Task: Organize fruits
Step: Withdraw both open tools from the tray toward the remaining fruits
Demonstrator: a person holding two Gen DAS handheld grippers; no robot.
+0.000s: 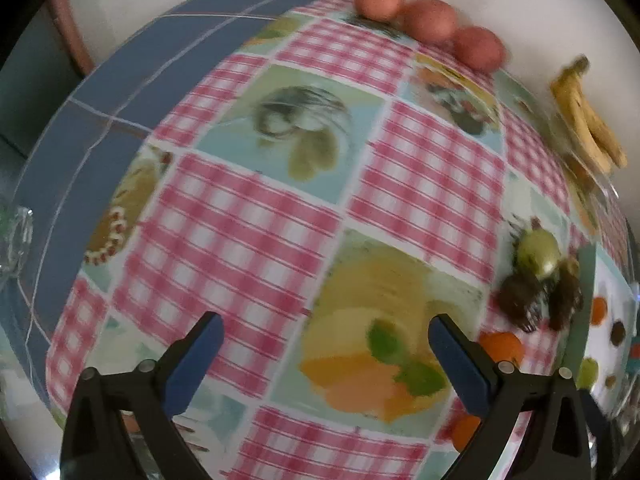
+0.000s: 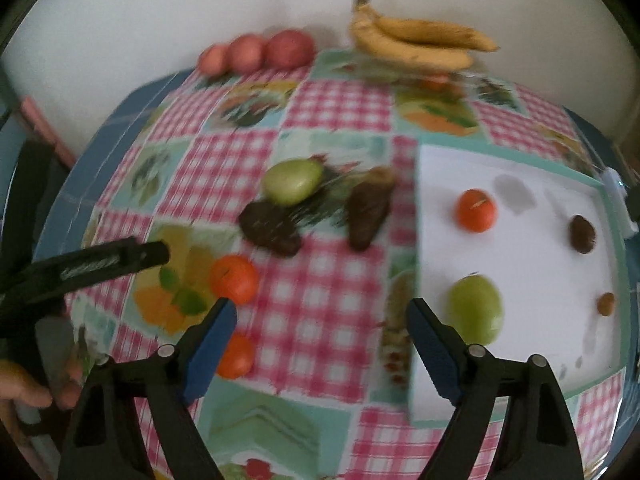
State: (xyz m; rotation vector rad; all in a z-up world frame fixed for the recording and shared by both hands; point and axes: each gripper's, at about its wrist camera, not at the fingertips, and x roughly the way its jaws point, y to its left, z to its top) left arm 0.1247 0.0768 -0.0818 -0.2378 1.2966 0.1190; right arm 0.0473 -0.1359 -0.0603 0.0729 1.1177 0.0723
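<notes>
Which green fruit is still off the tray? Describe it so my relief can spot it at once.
Start at the white tray on the right side of the checked cloth. Just left of its far corner lies a green pear, flanked by two dark brown fruits. The other green fruit sits on the tray.

Left wrist view: looks forward and down between its own spread jaws, close above the table [image 1: 248, 240], facing the back wall. The apples [image 1: 430, 20] lie at the far edge, the bananas [image 1: 588, 120] at upper right.

Right wrist view: set farther right, also low and facing the wall, over the white tray [image 2: 532, 256].

Shared ground: apples [image 2: 260, 52], bananas [image 2: 416, 40], the green pear [image 1: 538, 252] [image 2: 294, 182], the oranges [image 1: 502, 346] [image 2: 234, 280] and the tray [image 1: 608, 308]. Both views are blurred.
</notes>
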